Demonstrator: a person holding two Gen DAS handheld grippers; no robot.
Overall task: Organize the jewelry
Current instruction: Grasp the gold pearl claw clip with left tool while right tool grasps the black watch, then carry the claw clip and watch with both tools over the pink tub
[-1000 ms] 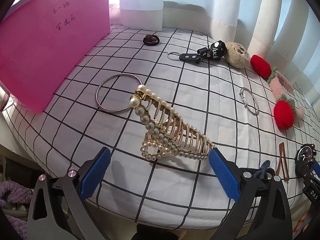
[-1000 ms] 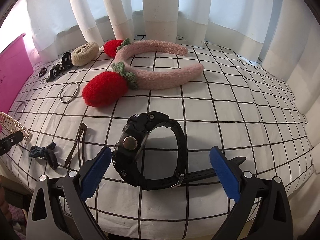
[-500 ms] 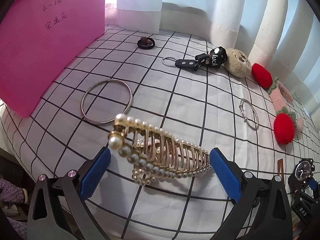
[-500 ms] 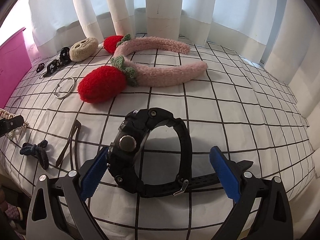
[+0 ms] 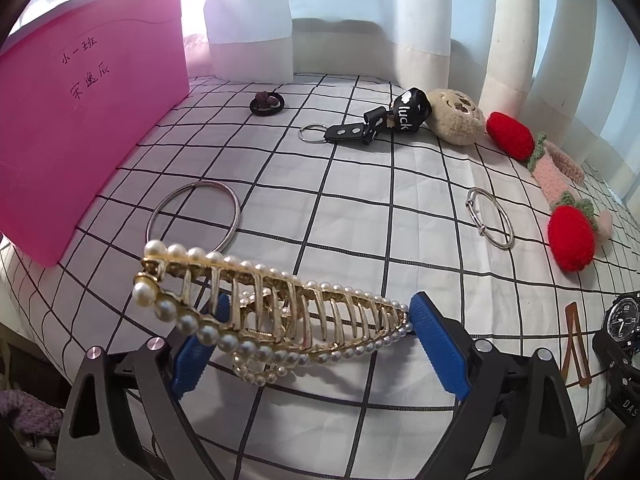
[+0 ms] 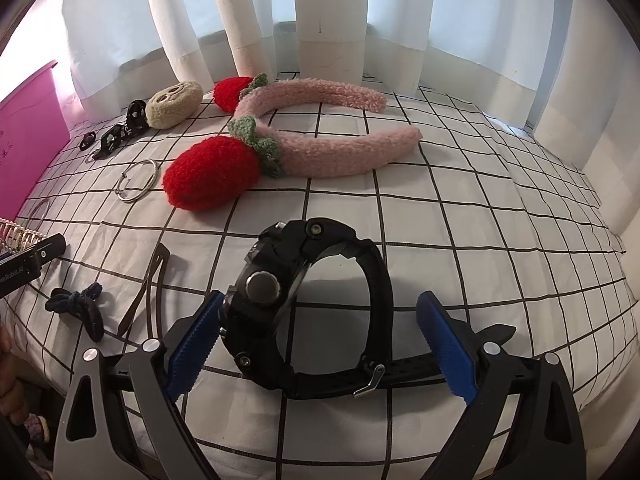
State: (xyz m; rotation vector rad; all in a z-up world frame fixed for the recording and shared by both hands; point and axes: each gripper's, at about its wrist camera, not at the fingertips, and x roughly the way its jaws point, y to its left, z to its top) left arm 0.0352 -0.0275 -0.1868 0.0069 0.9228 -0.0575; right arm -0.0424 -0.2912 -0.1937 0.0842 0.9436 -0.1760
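A gold hair claw edged with pearls (image 5: 256, 312) lies between the blue pads of my left gripper (image 5: 316, 344). Its left end is raised off the checked cloth. The jaws stand wide around it and I cannot tell if the pads touch it. A black wristwatch (image 6: 304, 304) stands on its side between the pads of my right gripper (image 6: 324, 340), whose jaws are wide open; the left pad is close to the watch case. The pink bin (image 5: 72, 120) stands at the left.
On the cloth lie a large silver bangle (image 5: 192, 216), a smaller ring bangle (image 5: 490, 222), a black keychain strap (image 5: 376, 124), a plush bear head (image 5: 454, 116), a strawberry headband (image 6: 304, 136), a dark hair tie (image 6: 76, 308) and a brown hair clip (image 6: 148, 292). Curtains hang behind.
The left gripper has moved in around the pearl claw, and the claw's left end has risen. The right gripper has moved forward around the watch.
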